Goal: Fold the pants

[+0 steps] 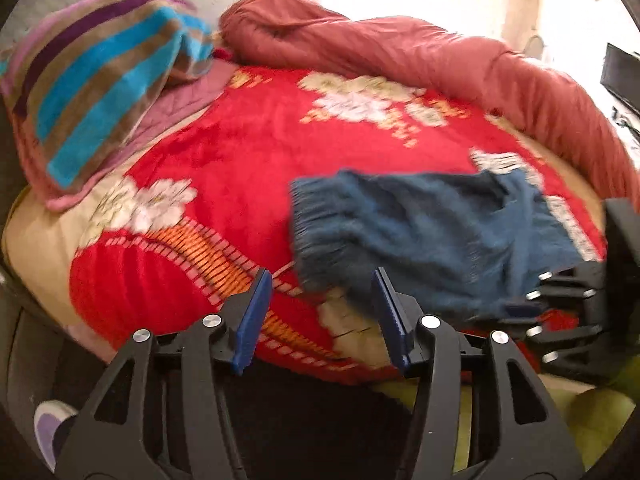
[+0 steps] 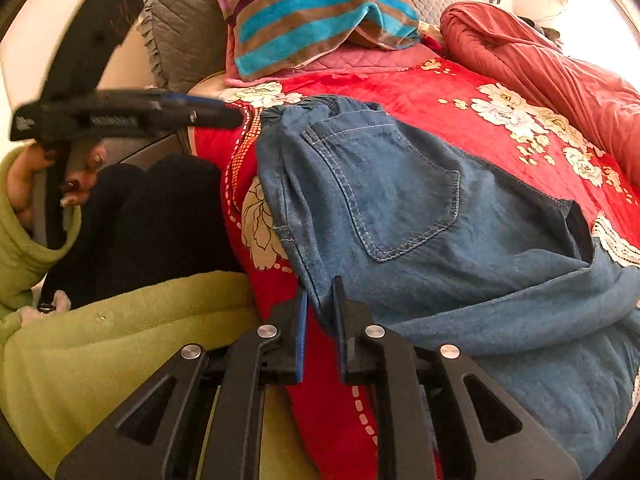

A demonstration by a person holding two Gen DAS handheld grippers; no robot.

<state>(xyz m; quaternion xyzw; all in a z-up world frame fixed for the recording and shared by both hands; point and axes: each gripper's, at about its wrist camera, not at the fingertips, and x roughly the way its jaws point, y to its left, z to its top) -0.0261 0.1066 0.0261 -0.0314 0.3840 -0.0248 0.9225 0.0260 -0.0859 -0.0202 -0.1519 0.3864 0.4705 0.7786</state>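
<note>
Pants of soft blue denim (image 2: 420, 216) sit folded on the bed; our right tool (image 2: 320, 312) has its blue pads nearly together, pinching the fabric's near edge. Our left tool (image 1: 320, 308) stands partly open with nothing between its pads, beside the frayed hem of the pants (image 1: 420, 232). Beneath them spreads the red floral plush blanket (image 1: 248, 152). Farther off lie a striped blue, brown and purple pillow (image 2: 316, 12) and a bunched red quilt (image 1: 400, 48).
</note>
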